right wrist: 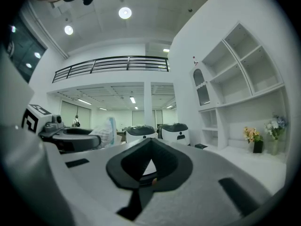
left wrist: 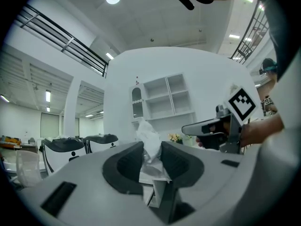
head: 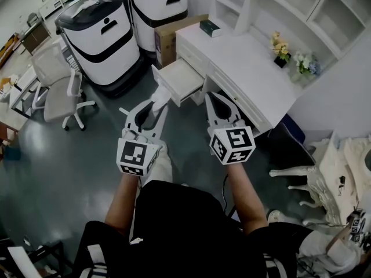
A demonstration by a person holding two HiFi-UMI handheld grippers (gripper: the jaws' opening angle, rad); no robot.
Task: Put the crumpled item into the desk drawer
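Note:
A crumpled white paper (head: 160, 97) is pinched between the jaws of my left gripper (head: 157, 102), just in front of the open desk drawer (head: 181, 79) of the white desk (head: 249, 62). In the left gripper view the crumpled paper (left wrist: 149, 138) stands up from between the dark pads (left wrist: 128, 166) of the left gripper (left wrist: 151, 149). My right gripper (head: 215, 99) hovers level to the right of the drawer, over the desk's front edge. Its jaws meet at the tips with nothing held, as the right gripper view (right wrist: 150, 142) shows.
Two large white-and-black machines (head: 101, 36) (head: 157, 7) stand behind the drawer, with a cardboard box (head: 173, 36) beside them. An office chair (head: 58, 88) is at the left. On the desk are a dark box (head: 210, 28) and flowers (head: 281, 48). Shelves (head: 290, 2) rise behind.

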